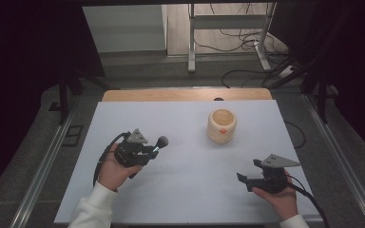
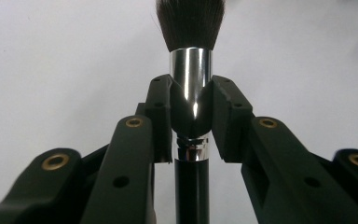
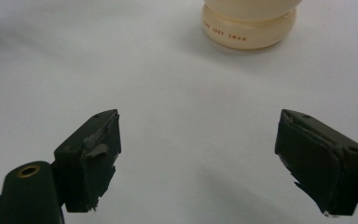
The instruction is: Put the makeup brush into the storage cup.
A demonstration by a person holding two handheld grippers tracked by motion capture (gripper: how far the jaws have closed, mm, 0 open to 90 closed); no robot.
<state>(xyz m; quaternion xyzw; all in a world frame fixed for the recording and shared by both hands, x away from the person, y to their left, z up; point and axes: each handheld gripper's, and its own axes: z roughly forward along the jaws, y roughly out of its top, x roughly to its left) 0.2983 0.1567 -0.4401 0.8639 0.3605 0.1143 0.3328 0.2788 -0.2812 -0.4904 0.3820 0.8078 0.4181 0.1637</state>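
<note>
One cream jar (image 1: 222,126) stands on the white counter (image 1: 190,190) between both hand-held grippers — left hand-held gripper (image 2: 192,109) clamps a makeup brush (image 2: 192,70), right hand-held gripper (image 3: 198,158) gapes apart, nothing between.

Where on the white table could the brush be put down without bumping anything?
The widest bare patch lies between the left tool, shut on the brush, and the open right tool. Past the cream jar, the white table is bare along its far edge. Nowhere is crowded.
</note>
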